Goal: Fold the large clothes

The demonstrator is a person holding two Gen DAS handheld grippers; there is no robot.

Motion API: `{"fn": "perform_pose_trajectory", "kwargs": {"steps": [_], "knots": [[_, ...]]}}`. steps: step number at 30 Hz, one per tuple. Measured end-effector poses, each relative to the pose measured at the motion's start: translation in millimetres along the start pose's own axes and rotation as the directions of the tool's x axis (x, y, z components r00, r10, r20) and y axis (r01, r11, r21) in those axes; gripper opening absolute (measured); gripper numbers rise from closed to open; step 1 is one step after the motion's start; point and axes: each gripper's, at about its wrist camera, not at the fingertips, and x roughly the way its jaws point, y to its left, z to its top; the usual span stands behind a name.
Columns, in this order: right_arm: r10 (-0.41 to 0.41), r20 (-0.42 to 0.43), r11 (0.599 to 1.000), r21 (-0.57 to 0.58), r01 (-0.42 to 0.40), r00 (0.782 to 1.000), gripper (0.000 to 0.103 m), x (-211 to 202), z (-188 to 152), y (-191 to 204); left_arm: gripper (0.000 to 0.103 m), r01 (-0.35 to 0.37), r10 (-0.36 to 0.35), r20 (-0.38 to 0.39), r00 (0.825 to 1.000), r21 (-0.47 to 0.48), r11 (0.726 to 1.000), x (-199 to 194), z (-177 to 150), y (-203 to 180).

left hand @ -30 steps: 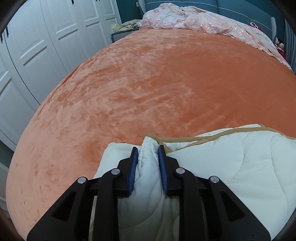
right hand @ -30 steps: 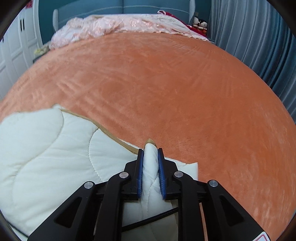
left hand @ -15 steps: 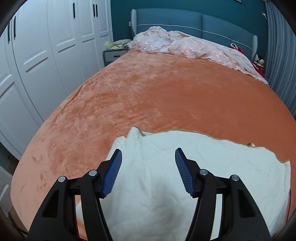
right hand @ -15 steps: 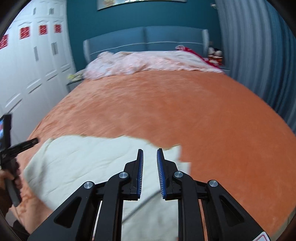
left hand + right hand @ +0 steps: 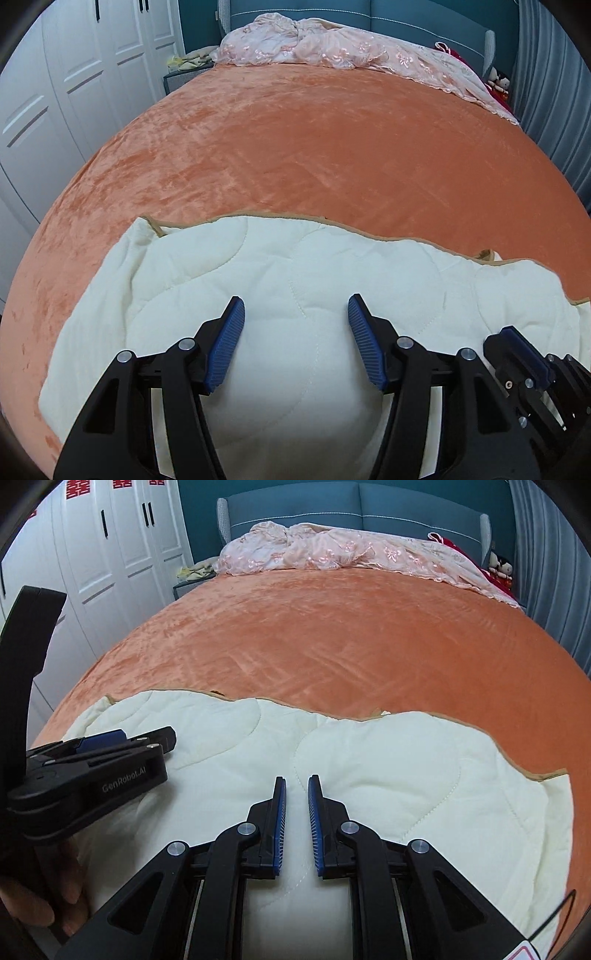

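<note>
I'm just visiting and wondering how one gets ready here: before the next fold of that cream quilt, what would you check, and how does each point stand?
1. Left tool is free of fabric: ok, its pads stand wide apart with nothing pinched.
2. Right tool is free of fabric: ok, nothing sits between its pads, and its jaws are closing.
3. Cream quilt lies on the orange bed cover: ok.
4. Far edges are lined up: not ok, the tan-trimmed edge runs wavy and uneven.
5. Room to fold forward: ok, bare cover stretches up to the pink bedding.
6. Near edge of the quilt is tidy: cannot tell, the tools hide it.
</note>
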Motion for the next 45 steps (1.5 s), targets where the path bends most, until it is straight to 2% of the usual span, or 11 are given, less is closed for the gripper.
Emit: {"fn": "perform_pose_trajectory", "kwargs": {"steps": [4, 11, 29, 34, 37, 40, 42, 45], "knots": [[-0.002, -0.010, 0.999, 0.032, 0.003, 1.000, 0.007, 18, -3, -5, 0.057, -0.012, 0.012, 0.012, 1.000, 0.012, 1.000, 18, -6, -6], [-0.008, -0.030, 0.999, 0.044, 0.009, 1.000, 0.006, 41, -10, -11, 0.060, -0.024, 0.022, 0.047, 0.999, 0.028, 0.999, 37, -14, -12], [-0.046, 0.008, 0.998, 0.035, 0.046, 0.999, 0.006, 54, -14, -5, 0.064, -0.105, 0.098, 0.103, 0.990, 0.071, 0.992, 48, -23, -27], [-0.035, -0.004, 0.998, 0.043, 0.035, 0.999, 0.006, 53, -11, -8, 0.064, -0.096, 0.089, 0.088, 0.992, 0.068, 0.993, 47, -20, -27], [-0.034, -0.025, 0.999, 0.041, 0.035, 0.999, 0.005, 43, -6, -8, 0.065, -0.058, 0.055, 0.053, 0.997, 0.058, 0.997, 39, -14, -20], [-0.041, -0.023, 0.999, -0.001, 0.041, 0.999, 0.010, 9, -6, -1, 0.065, -0.027, 0.025, 0.047, 0.999, 0.042, 0.999, 9, -13, -4], [-0.026, -0.016, 0.999, -0.036, 0.025, 1.000, 0.010, -18, -16, 3, 0.065, -0.006, 0.004, 0.063, 0.998, 0.032, 0.999, -18, -22, 14], [-0.003, -0.028, 0.999, -0.034, 0.002, 1.000, 0.013, -57, -45, 1, 0.065, 0.001, -0.001, 0.042, 0.999, -0.014, 1.000, -47, -43, 41]]}}
